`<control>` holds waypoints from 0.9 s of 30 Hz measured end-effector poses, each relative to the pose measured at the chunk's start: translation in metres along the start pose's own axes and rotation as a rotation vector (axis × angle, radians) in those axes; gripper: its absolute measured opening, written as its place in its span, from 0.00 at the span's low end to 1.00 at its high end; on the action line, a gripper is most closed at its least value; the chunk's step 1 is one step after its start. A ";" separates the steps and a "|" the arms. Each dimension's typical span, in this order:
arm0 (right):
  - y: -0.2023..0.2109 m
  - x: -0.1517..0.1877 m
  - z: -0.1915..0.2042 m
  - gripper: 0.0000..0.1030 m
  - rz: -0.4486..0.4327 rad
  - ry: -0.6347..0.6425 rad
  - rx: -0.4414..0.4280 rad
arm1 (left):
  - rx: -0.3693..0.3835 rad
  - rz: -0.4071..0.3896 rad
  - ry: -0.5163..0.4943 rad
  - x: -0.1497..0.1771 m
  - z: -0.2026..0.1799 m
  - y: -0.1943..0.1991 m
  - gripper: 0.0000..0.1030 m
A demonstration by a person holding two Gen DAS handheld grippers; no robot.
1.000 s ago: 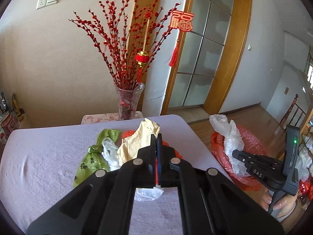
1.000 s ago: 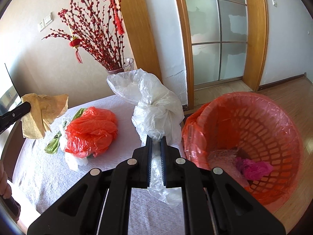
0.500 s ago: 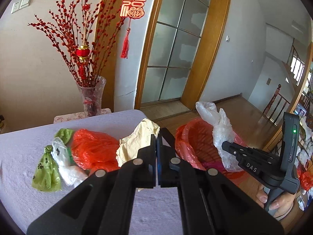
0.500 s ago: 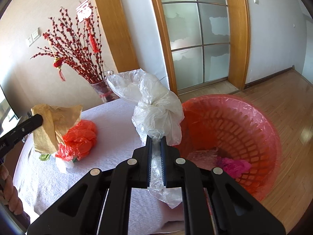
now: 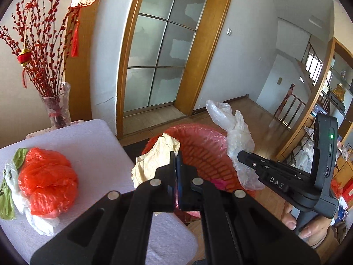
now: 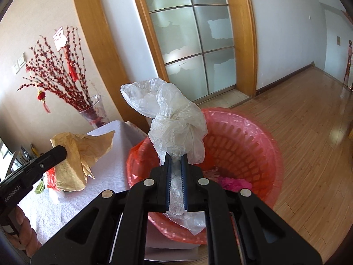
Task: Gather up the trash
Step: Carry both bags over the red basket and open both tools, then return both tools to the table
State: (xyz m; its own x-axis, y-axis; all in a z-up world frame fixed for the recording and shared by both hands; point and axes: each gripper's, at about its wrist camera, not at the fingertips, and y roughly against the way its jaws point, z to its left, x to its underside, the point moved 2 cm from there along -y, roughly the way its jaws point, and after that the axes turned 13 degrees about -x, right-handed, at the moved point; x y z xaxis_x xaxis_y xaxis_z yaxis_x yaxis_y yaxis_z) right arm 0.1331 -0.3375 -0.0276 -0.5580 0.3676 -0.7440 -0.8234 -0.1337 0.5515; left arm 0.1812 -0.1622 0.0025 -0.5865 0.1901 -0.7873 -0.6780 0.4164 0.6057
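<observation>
My left gripper is shut on a crumpled tan paper, held at the table's right edge beside the red basket. From the right wrist view the same left gripper shows at the left with the tan paper hanging from it. My right gripper is shut on a knotted clear plastic bag, held over the red basket; the left wrist view shows this right gripper with the clear bag above the basket's far side. Pink trash lies inside the basket.
On the white-clothed table lie a red plastic bag, a white bag and a green bag. A glass vase with red branches stands behind. A glass door and wooden floor lie beyond the basket.
Both grippers have swung right, from above the table toward the red basket, each carrying its trash. The clear bag now hangs over the basket; the tan paper has reached the table's edge.
</observation>
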 end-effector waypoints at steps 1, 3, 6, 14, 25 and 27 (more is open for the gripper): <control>0.001 0.000 -0.004 0.08 -0.003 -0.006 0.005 | 0.009 0.003 -0.005 0.000 -0.006 -0.004 0.03; 0.002 -0.001 -0.014 0.08 -0.006 -0.020 0.015 | 0.026 0.007 -0.013 0.001 -0.016 -0.010 0.03; 0.003 -0.003 -0.023 0.08 -0.012 -0.036 0.025 | 0.045 0.010 -0.027 0.003 -0.030 -0.018 0.03; 0.002 -0.004 -0.044 0.09 -0.025 -0.068 0.032 | 0.076 0.028 -0.046 0.008 -0.060 -0.035 0.03; -0.007 -0.001 -0.070 0.28 -0.015 -0.117 0.053 | 0.079 0.072 -0.023 0.023 -0.069 -0.057 0.28; -0.008 0.002 -0.072 0.29 -0.011 -0.122 0.060 | 0.069 0.085 -0.021 0.026 -0.066 -0.058 0.30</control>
State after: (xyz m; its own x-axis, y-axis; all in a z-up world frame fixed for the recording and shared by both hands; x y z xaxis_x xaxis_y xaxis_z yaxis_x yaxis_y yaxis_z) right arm 0.1309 -0.4017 -0.0605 -0.5289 0.4783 -0.7010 -0.8199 -0.0749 0.5675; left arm 0.1765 -0.2398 -0.0452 -0.6303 0.2459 -0.7364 -0.5938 0.4585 0.6612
